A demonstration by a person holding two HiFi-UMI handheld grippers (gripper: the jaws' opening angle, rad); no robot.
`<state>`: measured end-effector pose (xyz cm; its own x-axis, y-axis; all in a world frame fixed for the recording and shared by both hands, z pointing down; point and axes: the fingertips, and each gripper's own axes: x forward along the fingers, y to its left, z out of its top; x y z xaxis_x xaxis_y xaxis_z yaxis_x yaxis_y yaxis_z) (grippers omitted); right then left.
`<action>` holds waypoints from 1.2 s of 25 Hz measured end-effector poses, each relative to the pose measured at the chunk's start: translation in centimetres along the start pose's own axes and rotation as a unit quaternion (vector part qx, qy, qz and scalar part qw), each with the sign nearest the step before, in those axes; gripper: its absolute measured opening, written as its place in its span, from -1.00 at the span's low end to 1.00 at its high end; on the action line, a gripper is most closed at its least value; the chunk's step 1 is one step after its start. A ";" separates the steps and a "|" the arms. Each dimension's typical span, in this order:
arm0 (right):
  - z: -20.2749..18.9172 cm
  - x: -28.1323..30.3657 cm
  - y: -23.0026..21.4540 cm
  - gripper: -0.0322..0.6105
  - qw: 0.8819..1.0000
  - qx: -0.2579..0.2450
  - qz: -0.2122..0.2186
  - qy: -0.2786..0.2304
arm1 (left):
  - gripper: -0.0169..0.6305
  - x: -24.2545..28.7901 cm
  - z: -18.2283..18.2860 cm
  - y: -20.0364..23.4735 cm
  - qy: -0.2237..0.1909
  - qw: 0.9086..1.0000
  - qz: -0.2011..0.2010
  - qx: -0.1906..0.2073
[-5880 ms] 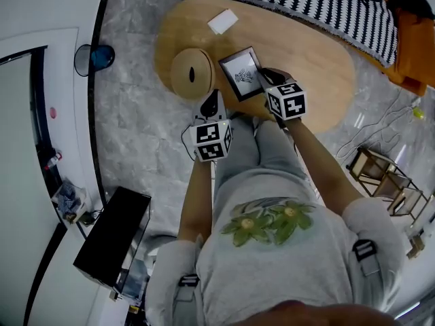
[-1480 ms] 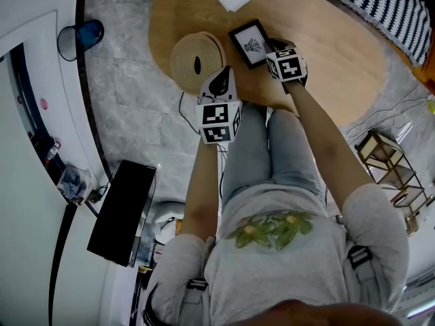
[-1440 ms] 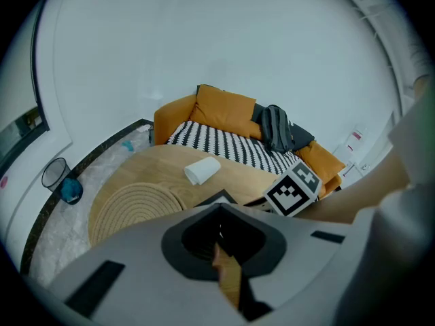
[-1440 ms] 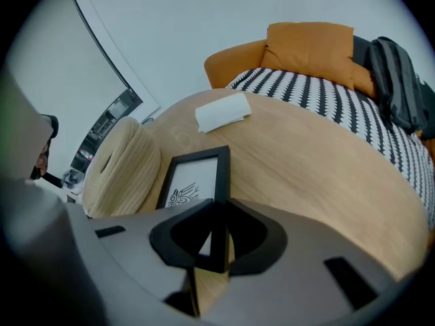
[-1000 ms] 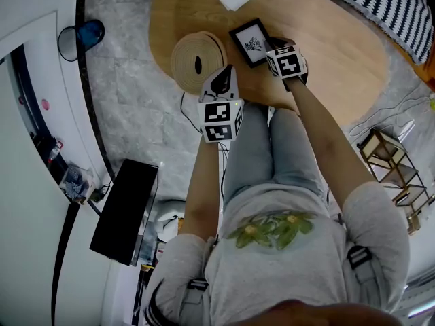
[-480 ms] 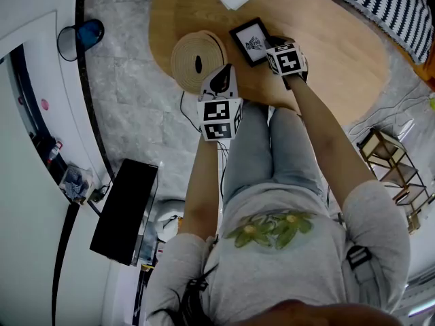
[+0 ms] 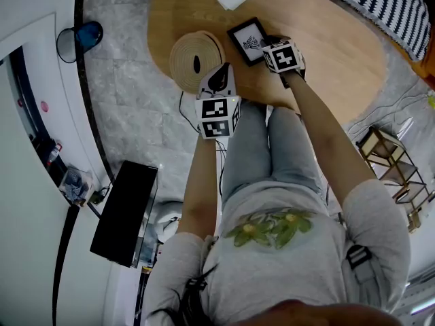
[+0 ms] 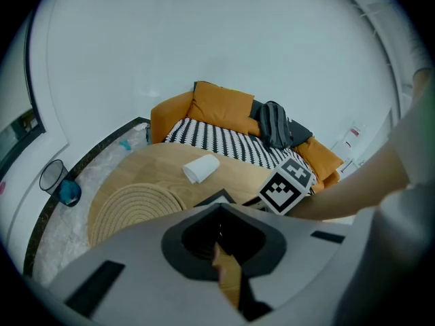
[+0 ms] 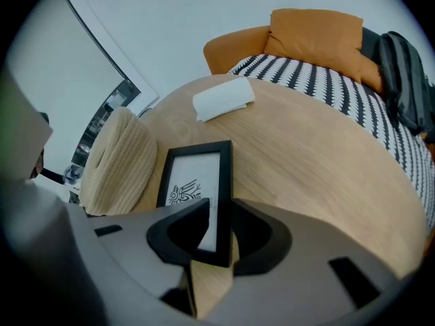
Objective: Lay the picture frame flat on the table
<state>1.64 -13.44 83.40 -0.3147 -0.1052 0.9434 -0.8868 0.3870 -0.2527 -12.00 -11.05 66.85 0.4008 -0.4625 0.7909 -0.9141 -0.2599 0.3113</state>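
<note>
little changed | right claw (image 9: 220, 202) still clamps picture frame (image 9: 196, 175) | left claw (image 8: 220, 208) closed

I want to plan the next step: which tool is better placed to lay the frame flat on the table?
Right. The right tool grips the frame by its edge; the left tool is shut on nothing, apart from it.

A grey marble floor (image 7: 129, 107) runs under an oval wooden table (image 7: 340, 53). Behind it an orange sofa (image 8: 217, 104) with a striped throw (image 7: 380, 5) stands against a white wall (image 8: 204, 32). A wire bin (image 7: 77, 41) and a black box (image 7: 122, 212) sit at the floor's left edge; a small rack (image 7: 387, 175) stands nearby.
</note>
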 end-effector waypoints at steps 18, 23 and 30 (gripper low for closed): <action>3.2 -10.5 3.7 -0.78 0.995 0.005 0.033 -0.090 | -0.90 -3.8 4.0 -1.6 -0.021 1.000 -0.008 -0.020; 3.6 -13.6 4.5 -0.88 0.994 -0.005 0.035 -0.101 | -0.91 -5.6 5.1 -2.5 -0.029 0.999 -0.008 -0.021; 4.1 -17.9 6.4 -0.88 0.992 -0.042 0.050 -0.112 | -0.90 -7.8 5.7 -3.8 -0.034 0.999 -0.012 -0.021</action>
<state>0.20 -12.85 63.97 -0.4747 -0.2594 0.8411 -0.8189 0.4804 -0.3140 -11.35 -11.26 56.52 0.4244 -0.5129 0.7462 -0.9055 -0.2356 0.3531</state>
